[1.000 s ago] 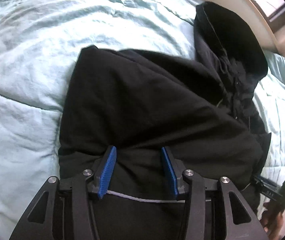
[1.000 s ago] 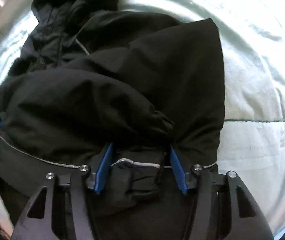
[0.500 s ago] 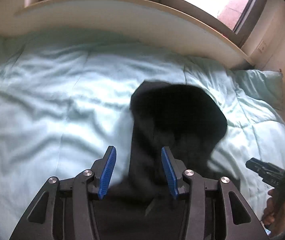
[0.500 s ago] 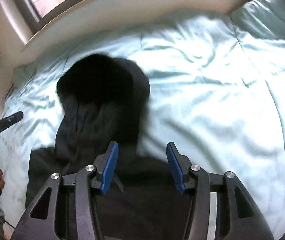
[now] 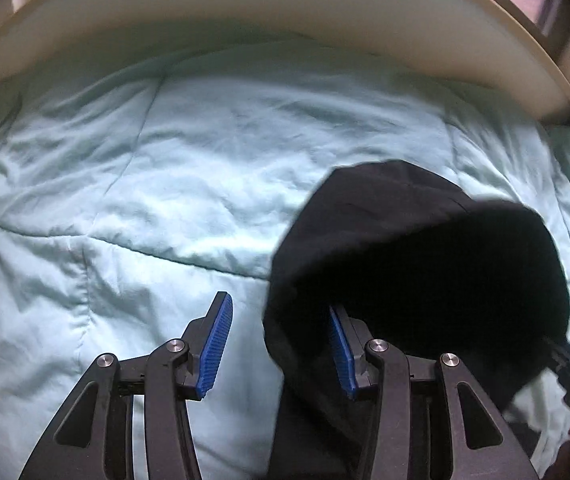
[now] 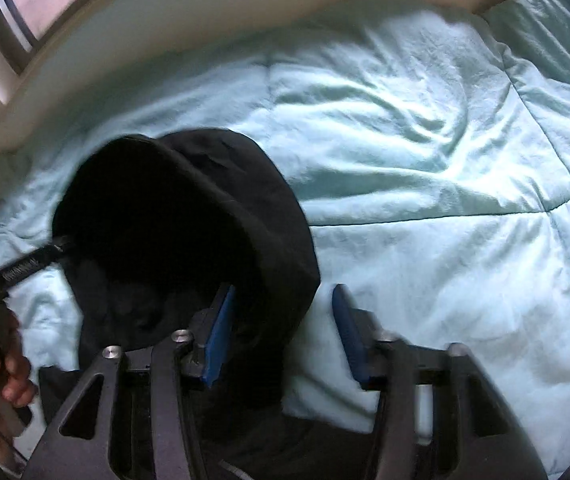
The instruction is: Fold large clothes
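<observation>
A pale green quilt (image 5: 125,200) spreads ahead of both tongs. The black jacket (image 5: 425,260) bulges ahead-right of the left gripper (image 5: 281,344), whose jaws stand apart, cloth brushing one pad only. The right gripper (image 6: 285,332), jaws just closing yet blurred and apart, has cloth at its left pad. Likely step: regrasping for a fold; next, pinch the edge firmly.

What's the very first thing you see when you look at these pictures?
The big black jacket jumps out first, a dark lump at the lower right of the left view, set against the pale mint-green quilt that fills most of the picture. After that you notice the left tool at the bottom edge, with its bright blue pads standing apart.
</observation>
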### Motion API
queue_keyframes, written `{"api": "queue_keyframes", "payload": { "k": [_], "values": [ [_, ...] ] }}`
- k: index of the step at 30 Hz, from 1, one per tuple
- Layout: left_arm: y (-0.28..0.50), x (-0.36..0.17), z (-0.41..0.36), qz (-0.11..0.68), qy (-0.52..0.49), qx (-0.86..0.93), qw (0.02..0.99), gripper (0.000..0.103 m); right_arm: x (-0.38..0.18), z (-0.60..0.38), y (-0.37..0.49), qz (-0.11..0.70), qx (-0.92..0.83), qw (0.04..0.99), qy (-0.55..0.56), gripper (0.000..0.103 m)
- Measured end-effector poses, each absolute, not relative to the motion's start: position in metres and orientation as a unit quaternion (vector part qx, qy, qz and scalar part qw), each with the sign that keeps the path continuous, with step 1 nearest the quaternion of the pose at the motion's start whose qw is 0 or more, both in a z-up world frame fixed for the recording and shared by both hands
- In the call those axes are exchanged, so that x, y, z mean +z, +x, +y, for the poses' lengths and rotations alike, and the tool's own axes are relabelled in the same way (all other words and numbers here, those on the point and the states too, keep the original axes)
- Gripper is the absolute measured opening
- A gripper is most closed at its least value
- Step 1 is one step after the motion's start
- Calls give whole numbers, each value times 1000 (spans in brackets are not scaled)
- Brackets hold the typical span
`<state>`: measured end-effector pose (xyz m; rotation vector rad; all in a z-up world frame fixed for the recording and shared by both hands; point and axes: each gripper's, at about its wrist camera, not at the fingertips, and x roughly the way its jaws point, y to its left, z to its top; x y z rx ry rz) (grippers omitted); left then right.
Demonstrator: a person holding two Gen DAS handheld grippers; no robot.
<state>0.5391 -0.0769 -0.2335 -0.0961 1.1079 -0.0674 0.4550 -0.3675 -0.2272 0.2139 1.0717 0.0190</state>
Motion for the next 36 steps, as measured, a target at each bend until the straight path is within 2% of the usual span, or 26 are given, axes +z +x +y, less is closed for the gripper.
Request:
{"api": "queue_keyframes", "payload": {
  "k": [1, 2, 6, 8, 10, 12, 15, 18, 20, 21, 22, 24, 26, 29, 32, 34, 36],
  "values": [
    [541, -232, -66, 513, -49, -14, 857, 39, -231, -368, 458, 514, -5, 853, 83, 10],
    [544, -230, -50, 507, -75, -14, 859, 36, -231, -372, 457, 512, 1, 854, 90, 9],
    [525, -221, 3, 502, -202, -91, 836, 35, -207, -396, 423, 473, 64, 868, 138, 7],
    [510, -226, 4, 512, -183, -92, 834, 37, -213, -389, 412, 472, 64, 872, 113, 7],
    [511, -256, 4, 542, -155, -59, 824, 39, -241, -376, 419, 499, 61, 860, 92, 7],
    [523, -302, 8, 593, -168, -41, 787, 39, -289, -368, 435, 545, 64, 831, 88, 7],
    [518, -304, 2, 556, -144, -59, 816, 42, -317, -366, 446, 567, 72, 815, 101, 7],
    [494, -285, -8, 535, -82, -67, 838, 42, -298, -374, 440, 560, 92, 816, 110, 15],
    [475, -266, -5, 521, -65, -66, 849, 42, -281, -380, 428, 550, 101, 824, 95, 28],
    [468, -258, -4, 512, -59, -64, 855, 42, -270, -383, 421, 545, 107, 827, 87, 45],
    [458, -241, -2, 489, -50, -58, 869, 42, -258, -386, 413, 535, 113, 833, 85, 55],
    [445, -211, -7, 441, -25, -25, 897, 42, -233, -387, 404, 505, 144, 846, 94, 61],
    [441, -181, -26, 391, -17, -8, 920, 43, -210, -375, 411, 477, 186, 852, 106, 62],
    [472, -178, -56, 404, -39, -66, 912, 44, -201, -343, 439, 460, 163, 870, 71, 62],
    [509, -225, -75, 488, -123, -140, 853, 44, -227, -317, 470, 488, 162, 854, 74, 61],
    [513, -261, -76, 537, -140, -142, 820, 43, -263, -305, 481, 524, 151, 836, 57, 60],
    [506, -289, -69, 548, -153, -152, 808, 43, -300, -299, 484, 556, 143, 817, 43, 59]
  ]
}}
